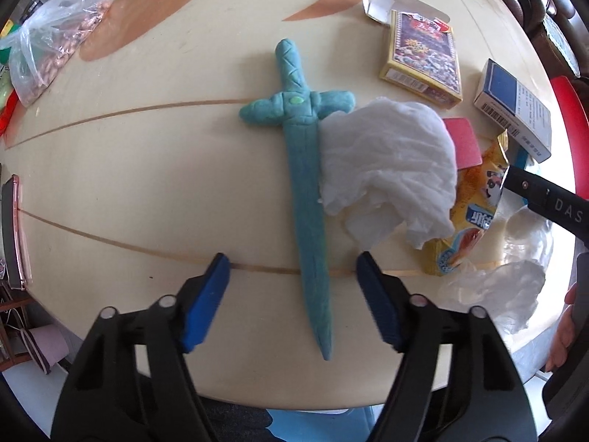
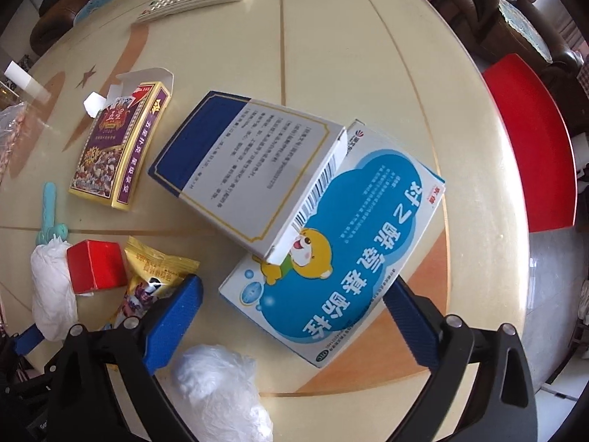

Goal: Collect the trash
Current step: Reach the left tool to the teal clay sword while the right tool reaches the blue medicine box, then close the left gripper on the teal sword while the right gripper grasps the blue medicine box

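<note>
Basically nothing collected yet: we have both tools released, left tool (image 1: 292,302) straddling the clay sword (image 1: 307,199), right tool (image 2: 294,320) over the blue-and-white box (image 2: 353,269). Tissue wad (image 1: 386,162), snack wrapper (image 1: 475,217), plastic bag (image 1: 508,291) all remain on the desk (image 1: 147,169).

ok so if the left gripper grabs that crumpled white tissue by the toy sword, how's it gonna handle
The tissue looks soft and wrinkled, so it will probably squash flat between the fingers and weigh almost nothing. It lies against the toy sword, so pushing it might nudge the sword. The left hand-held gripper is open wide enough to pinch it.
</note>
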Demonstrator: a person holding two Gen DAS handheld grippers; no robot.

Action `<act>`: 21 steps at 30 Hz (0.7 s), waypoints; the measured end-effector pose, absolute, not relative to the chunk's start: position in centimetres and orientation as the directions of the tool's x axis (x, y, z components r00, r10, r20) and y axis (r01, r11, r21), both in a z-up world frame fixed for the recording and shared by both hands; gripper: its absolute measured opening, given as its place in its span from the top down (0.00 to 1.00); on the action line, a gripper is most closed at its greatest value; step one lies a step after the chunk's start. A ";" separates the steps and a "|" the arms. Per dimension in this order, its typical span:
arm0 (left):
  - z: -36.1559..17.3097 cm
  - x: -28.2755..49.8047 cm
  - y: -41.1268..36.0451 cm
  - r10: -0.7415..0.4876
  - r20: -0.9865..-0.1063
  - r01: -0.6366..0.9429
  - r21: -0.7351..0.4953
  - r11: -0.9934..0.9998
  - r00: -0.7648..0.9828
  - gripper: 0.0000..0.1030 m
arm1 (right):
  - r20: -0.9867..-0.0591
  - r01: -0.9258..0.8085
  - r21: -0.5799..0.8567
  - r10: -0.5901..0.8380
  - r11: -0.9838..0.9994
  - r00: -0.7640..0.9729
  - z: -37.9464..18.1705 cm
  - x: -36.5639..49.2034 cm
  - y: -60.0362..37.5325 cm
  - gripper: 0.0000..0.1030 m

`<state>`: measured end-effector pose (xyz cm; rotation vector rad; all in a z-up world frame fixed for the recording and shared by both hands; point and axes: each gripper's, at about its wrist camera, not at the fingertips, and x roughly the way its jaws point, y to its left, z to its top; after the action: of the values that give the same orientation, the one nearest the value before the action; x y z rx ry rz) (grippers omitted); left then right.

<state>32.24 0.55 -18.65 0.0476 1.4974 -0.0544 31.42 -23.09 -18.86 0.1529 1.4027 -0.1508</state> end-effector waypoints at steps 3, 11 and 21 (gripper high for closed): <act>-18.6 32.9 0.3 -0.006 -0.997 0.063 -0.001 0.998 0.075 0.41 | -0.986 0.222 0.017 -0.020 0.975 0.165 -18.3 31.0 -24.0 0.24; -18.5 32.7 0.7 -0.002 -0.997 0.045 0.001 0.999 0.079 0.70 | -0.983 0.236 0.079 0.037 0.969 0.178 -17.6 30.2 -26.1 0.28; -18.5 33.7 1.3 -0.059 -0.996 0.067 -0.054 0.996 0.069 0.84 | -0.983 0.202 0.050 0.012 0.978 0.181 -17.2 26.4 -29.2 0.31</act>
<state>33.65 1.31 -18.46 0.0065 1.4983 -0.0946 26.44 -29.25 -17.18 0.1833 1.3844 -0.1353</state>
